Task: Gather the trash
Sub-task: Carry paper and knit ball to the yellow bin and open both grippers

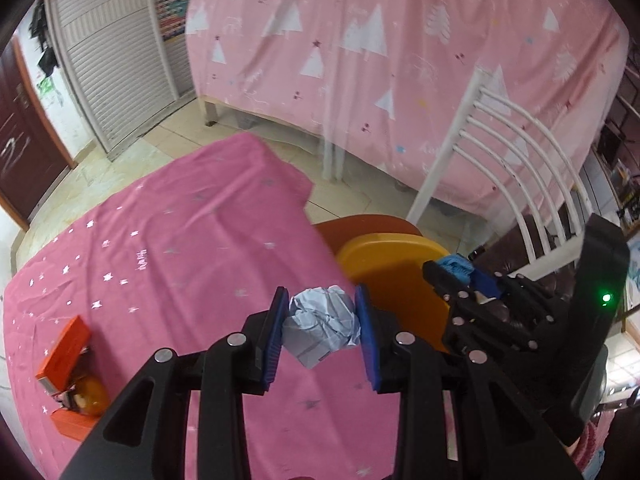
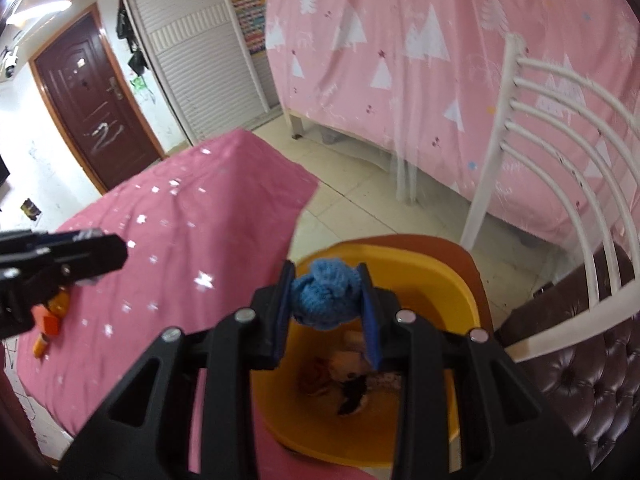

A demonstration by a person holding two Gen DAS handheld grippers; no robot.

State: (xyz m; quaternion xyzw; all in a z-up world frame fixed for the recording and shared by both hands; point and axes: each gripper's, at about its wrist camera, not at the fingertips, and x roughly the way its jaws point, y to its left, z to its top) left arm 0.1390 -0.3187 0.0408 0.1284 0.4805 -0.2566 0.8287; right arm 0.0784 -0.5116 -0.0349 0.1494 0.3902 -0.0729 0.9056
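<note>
Covering the work surface is a magenta tablecloth (image 1: 168, 248) printed with small silver stars, creased and draped over the table's far corner. Item, left gripper (image 1: 322, 328): blue pads clamped on a crumpled ball of white paper (image 1: 322, 326), held above the cloth near its right edge. Item, right gripper (image 2: 326, 300): pads clenched on a blue knitted ball (image 2: 326, 296), held over the yellow bin (image 2: 460, 292). The bin stands just right of the table on an orange-brown stool or base whose form cannot be told; inside lie several pieces of rubbish, brown, pale and black, too blurred to identify. Item, near left of the cloth: an orange box-like object (image 1: 64, 346) with a rounded amber thing beside it, kind unclear. Item, right of the bin: a white metal chair (image 1: 516, 148) with curved slats and a dark brown tufted seat. Room, far side: a bed hung with a pink sheet (image 1: 400, 60) patterned in white trees, its legs on pale floor tiles (image 2: 360, 208). Room, far left: a white louvred wardrobe (image 1: 116, 64) bearing a colourful chart on its side, then a dark red door (image 2: 92, 96) in a marked white wall, with black bags hanging near it.
</note>
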